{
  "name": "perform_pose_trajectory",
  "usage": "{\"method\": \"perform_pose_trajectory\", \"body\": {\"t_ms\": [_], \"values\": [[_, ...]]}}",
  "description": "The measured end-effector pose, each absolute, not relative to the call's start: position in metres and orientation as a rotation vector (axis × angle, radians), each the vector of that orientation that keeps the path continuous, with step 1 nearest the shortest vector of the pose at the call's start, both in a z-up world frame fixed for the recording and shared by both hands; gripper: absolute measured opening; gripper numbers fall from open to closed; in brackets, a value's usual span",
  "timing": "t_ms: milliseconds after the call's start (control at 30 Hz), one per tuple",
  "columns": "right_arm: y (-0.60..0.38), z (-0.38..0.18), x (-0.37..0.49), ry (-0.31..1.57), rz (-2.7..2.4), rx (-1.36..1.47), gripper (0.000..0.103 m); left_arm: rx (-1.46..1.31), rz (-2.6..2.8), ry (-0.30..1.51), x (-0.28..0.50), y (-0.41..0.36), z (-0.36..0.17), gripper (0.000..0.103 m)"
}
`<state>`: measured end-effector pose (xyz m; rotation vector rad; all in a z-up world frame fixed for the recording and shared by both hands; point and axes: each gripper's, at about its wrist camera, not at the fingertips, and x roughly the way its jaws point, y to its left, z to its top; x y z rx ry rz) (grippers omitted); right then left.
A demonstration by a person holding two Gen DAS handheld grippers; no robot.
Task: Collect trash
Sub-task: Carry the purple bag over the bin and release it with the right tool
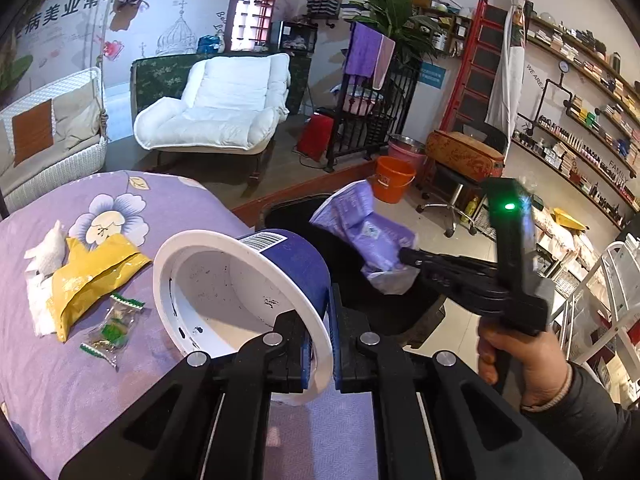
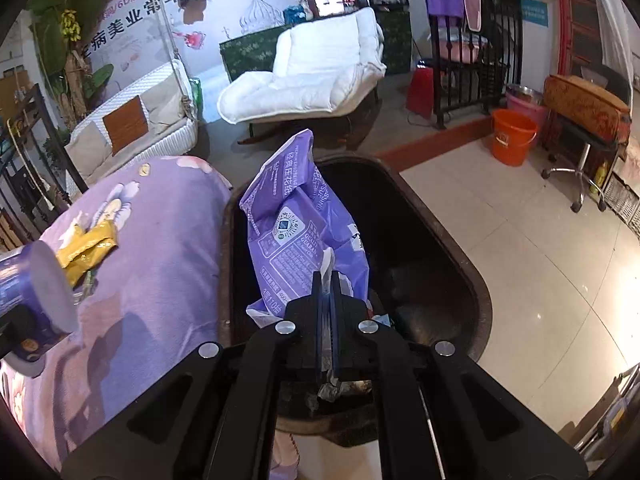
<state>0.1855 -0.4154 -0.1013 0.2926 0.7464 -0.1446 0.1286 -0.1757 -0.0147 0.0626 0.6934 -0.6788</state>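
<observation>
My left gripper (image 1: 320, 344) is shut on the rim of a blue paper cup (image 1: 248, 292) with a white inside, held tilted above the purple flowered cloth (image 1: 80, 380). The cup (image 2: 32, 300) also shows at the left edge of the right wrist view. My right gripper (image 2: 327, 300) is shut on a purple tissue packet (image 2: 296, 224) and holds it over the dark trash bin (image 2: 440, 248). From the left wrist view, that packet (image 1: 360, 232) hangs above the bin (image 1: 292, 216), with the right gripper (image 1: 404, 254) held by a hand (image 1: 520, 360).
On the cloth lie a yellow wrapper (image 1: 88, 280), white crumpled tissue (image 1: 44, 264) and small green-and-clear candy wrappers (image 1: 112, 328). An orange bucket (image 2: 512, 136) stands on the tiled floor beyond the bin. A white lounge chair (image 2: 312, 72) and a stool (image 2: 580, 136) stand farther back.
</observation>
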Motion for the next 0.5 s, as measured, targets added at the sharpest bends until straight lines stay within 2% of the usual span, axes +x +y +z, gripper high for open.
{"method": "perform_pose_trajectory", "body": {"t_ms": [300,400,500], "values": [[-0.424,-0.135,0.212,0.826,-0.170,0.325,0.005,0.070,-0.707,0.713,0.131,-0.190,-0.019,0.009],[-0.429,-0.141,0.217,0.841,-0.190,0.346,0.014,0.070,-0.713,0.722,0.132,-0.193,-0.021,0.009],[-0.429,-0.144,0.216,0.844,-0.195,0.357,0.037,0.071,-0.719,0.731,0.134,-0.197,-0.022,0.009]]}}
